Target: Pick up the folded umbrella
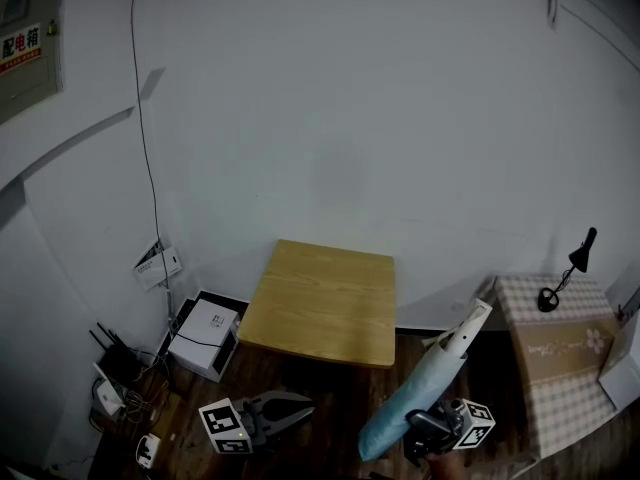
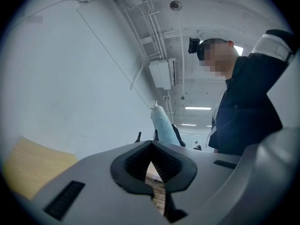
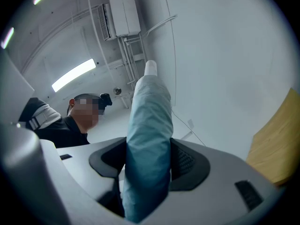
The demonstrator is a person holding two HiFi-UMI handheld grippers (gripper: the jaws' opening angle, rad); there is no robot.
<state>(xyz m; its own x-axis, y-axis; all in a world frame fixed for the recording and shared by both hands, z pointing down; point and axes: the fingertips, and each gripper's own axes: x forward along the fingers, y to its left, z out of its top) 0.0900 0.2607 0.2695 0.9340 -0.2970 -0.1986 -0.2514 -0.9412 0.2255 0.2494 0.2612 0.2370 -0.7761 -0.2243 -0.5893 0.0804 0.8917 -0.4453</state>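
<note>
The folded umbrella (image 1: 425,383) is a light blue sleeve with a white tip, slanting up to the right above the dark wooden floor. My right gripper (image 1: 425,425) is shut on its lower part. In the right gripper view the umbrella (image 3: 147,139) fills the gap between the black pads (image 3: 187,161) of the right gripper (image 3: 149,159) and rises towards the ceiling. My left gripper (image 1: 308,405) hovers to its left, jaws together with nothing in them. In the left gripper view the left gripper (image 2: 151,146) points past the umbrella (image 2: 164,125), which stands apart beyond it.
A small wooden table (image 1: 325,303) stands against the white wall ahead. At the right is a check-clothed stand (image 1: 560,353) with a black desk lamp (image 1: 565,273). A white box (image 1: 205,333), a router (image 1: 115,368) and cables lie on the floor at the left.
</note>
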